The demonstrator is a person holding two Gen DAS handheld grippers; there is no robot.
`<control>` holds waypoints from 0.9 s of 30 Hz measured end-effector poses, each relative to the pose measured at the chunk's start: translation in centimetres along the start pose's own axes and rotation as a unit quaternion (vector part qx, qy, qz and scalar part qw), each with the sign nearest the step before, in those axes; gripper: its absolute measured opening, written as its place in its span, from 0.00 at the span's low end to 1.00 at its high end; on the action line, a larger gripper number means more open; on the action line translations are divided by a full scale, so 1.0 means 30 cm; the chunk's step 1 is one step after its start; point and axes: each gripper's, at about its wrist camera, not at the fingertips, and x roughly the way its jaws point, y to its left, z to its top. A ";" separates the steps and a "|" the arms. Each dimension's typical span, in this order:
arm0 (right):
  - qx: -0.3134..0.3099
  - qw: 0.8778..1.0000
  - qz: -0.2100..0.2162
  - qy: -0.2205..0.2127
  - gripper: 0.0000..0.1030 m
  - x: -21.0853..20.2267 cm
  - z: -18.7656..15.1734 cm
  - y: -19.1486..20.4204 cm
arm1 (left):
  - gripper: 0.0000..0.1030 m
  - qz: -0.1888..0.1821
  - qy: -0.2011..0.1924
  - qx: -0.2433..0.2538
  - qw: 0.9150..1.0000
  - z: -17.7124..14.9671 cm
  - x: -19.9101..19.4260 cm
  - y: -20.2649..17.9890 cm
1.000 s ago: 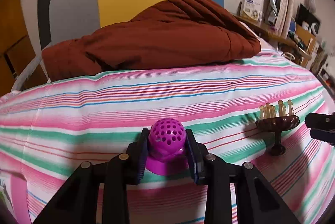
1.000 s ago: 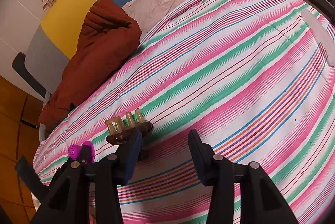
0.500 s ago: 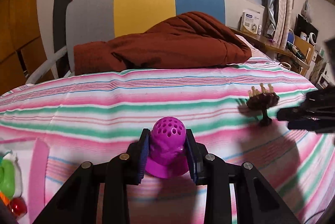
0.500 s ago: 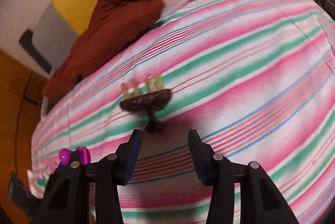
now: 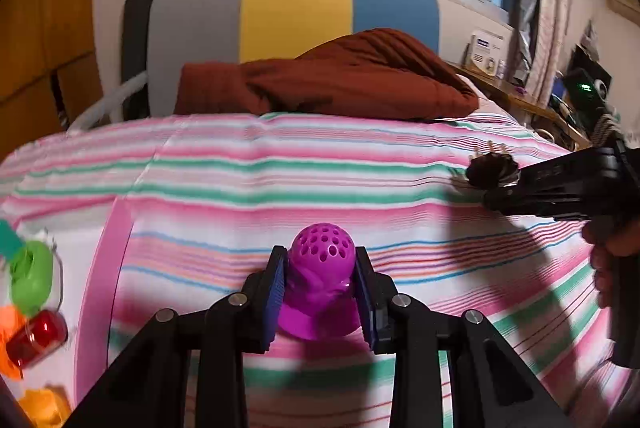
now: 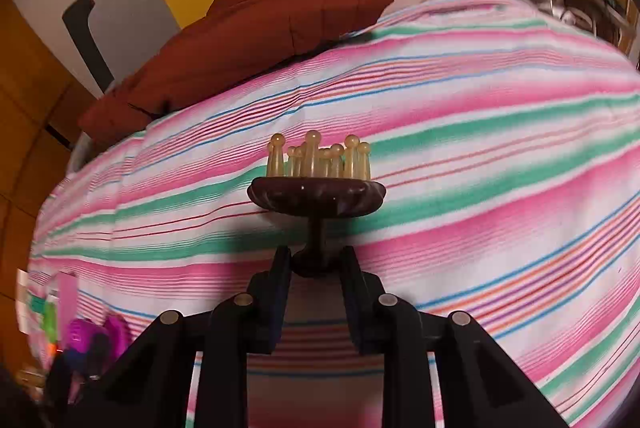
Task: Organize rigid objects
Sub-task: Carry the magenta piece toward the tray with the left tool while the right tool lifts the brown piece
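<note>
My left gripper (image 5: 320, 292) pinches the purple perforated dome-shaped plastic massager (image 5: 322, 280) between both blue pads; its flared base is partly hidden behind them. My right gripper (image 6: 316, 268) has its fingers on either side of the round foot of the dark brown pedestal scalp brush with amber knobbed prongs (image 6: 317, 184); whether they press it, I cannot tell. The brush stands upright on the pink-and-green striped bedspread (image 6: 480, 132), open cloth all round it. Left of the massager, blurred, cut-off green, red and orange plastic toys (image 5: 30, 292) sit at the frame's edge. Beyond the brush lies a rust-brown quilted blanket (image 6: 260, 12).
</note>
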 end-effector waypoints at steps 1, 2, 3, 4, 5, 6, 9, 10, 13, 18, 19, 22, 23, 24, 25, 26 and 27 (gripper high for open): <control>0.009 1.000 0.015 0.004 0.23 -0.010 0.000 -0.004 | 0.32 0.001 0.003 -0.010 1.000 -0.004 0.000 0.015; 0.014 0.999 0.029 0.006 0.23 -0.021 -0.002 -0.005 | 0.32 0.003 0.007 -0.021 1.000 -0.008 0.000 0.033; 0.017 0.999 0.047 0.005 0.23 -0.044 -0.005 -0.004 | 0.32 0.004 0.010 -0.035 0.999 -0.013 0.000 0.053; 0.017 0.998 0.057 0.002 0.23 -0.064 -0.008 -0.002 | 0.32 0.006 0.013 -0.049 0.999 -0.019 0.000 0.074; 0.018 0.998 0.068 -0.001 0.23 -0.086 -0.013 0.002 | 0.32 0.007 0.015 -0.060 0.998 -0.023 0.001 0.091; 0.019 0.997 0.079 -0.005 0.23 -0.102 -0.015 0.003 | 0.32 0.008 0.017 -0.068 0.997 -0.028 0.002 0.104; 0.020 0.995 0.095 -0.016 0.23 -0.134 -0.014 0.011 | 0.32 0.007 0.016 -0.085 0.996 -0.039 -0.003 0.128; 0.017 0.995 0.092 -0.019 0.23 -0.133 -0.010 0.015 | 0.32 0.009 0.015 -0.083 0.996 -0.040 -0.007 0.125; 0.007 0.995 0.088 -0.042 0.23 -0.138 0.000 0.031 | 0.32 0.014 0.012 -0.066 0.998 -0.042 -0.013 0.102; -0.025 0.991 0.059 -0.114 0.25 -0.140 0.039 0.047 | 0.32 0.016 0.003 -0.021 1.000 -0.038 -0.025 0.048; -0.029 0.991 0.055 -0.117 0.28 -0.134 0.044 0.051 | 0.32 0.016 -0.001 -0.012 1.000 -0.038 -0.031 0.037; -0.020 0.991 0.053 -0.122 0.37 -0.150 0.050 0.048 | 0.32 0.017 -0.008 0.005 1.000 -0.037 -0.039 0.018; -0.015 0.990 0.059 -0.126 0.40 -0.162 0.052 0.045 | 0.32 0.017 -0.007 0.009 1.000 -0.036 -0.038 0.013; -0.010 0.990 0.062 -0.129 0.42 -0.173 0.050 0.041 | 0.32 0.018 -0.006 0.012 1.000 -0.036 -0.036 0.009; -0.011 0.990 0.059 -0.129 0.42 -0.178 0.046 0.043 | 0.32 0.018 -0.005 0.013 1.000 -0.036 -0.035 0.008; -0.018 0.991 0.053 -0.125 0.42 -0.179 0.042 0.050 | 0.32 0.018 -0.004 0.013 1.000 -0.035 -0.034 0.009; -0.027 0.992 0.046 -0.118 0.42 -0.172 0.036 0.059 | 0.32 0.018 -0.003 0.012 1.000 -0.035 -0.032 0.012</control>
